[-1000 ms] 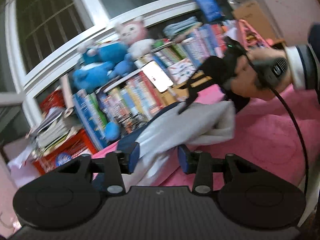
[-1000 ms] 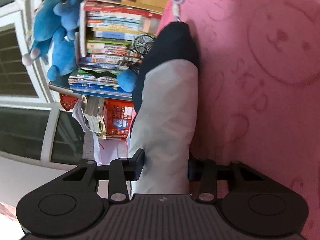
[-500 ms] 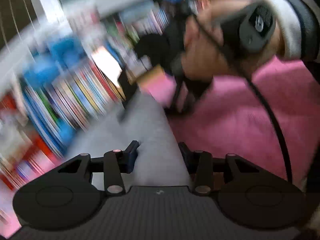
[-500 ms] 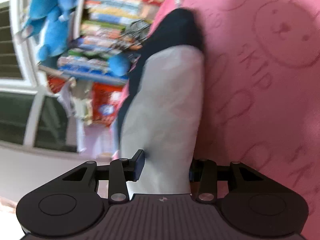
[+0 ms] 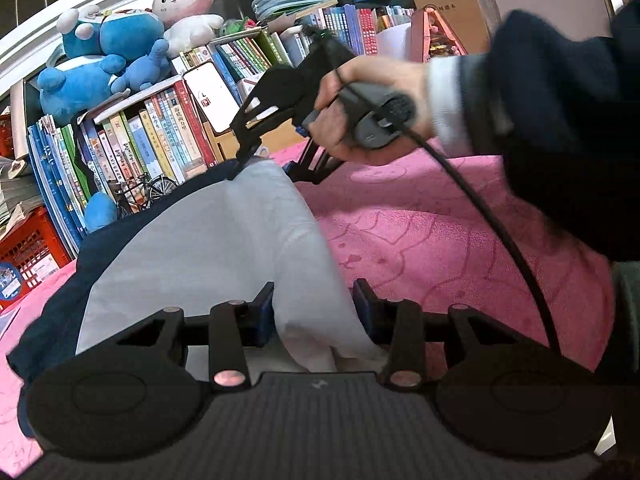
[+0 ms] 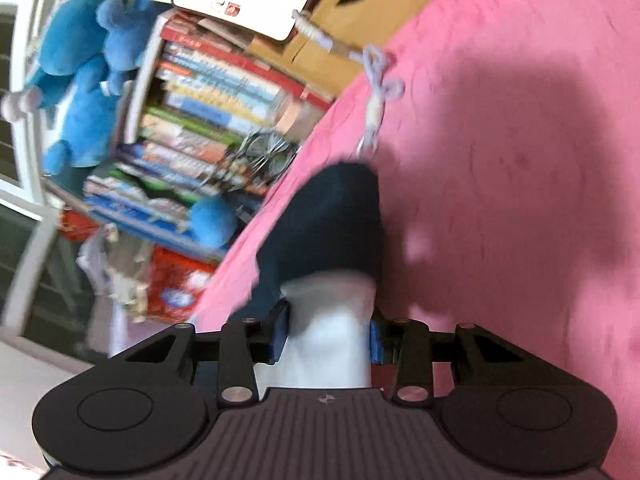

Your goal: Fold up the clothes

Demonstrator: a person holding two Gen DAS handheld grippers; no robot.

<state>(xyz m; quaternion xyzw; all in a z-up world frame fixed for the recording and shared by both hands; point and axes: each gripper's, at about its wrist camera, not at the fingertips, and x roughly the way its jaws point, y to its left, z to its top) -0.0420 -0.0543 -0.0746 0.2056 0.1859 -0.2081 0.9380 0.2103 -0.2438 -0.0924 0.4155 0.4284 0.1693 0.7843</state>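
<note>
A pink blanket [image 5: 420,240] printed with faint cartoon faces covers the surface. Behind it stands a bookshelf [image 5: 160,136] packed with upright books, a phone [image 5: 210,98] with a lit white screen leaning against their spines. On top sit plush toys — two blue ones [image 5: 100,60] and a pink-and-white rabbit [image 5: 182,4]. A small model bicycle [image 5: 148,190] stands at the shelf's foot, a red crate [image 5: 28,248] to its left. A cardboard box [image 5: 452,4] stands at the back — beside more books.
</note>
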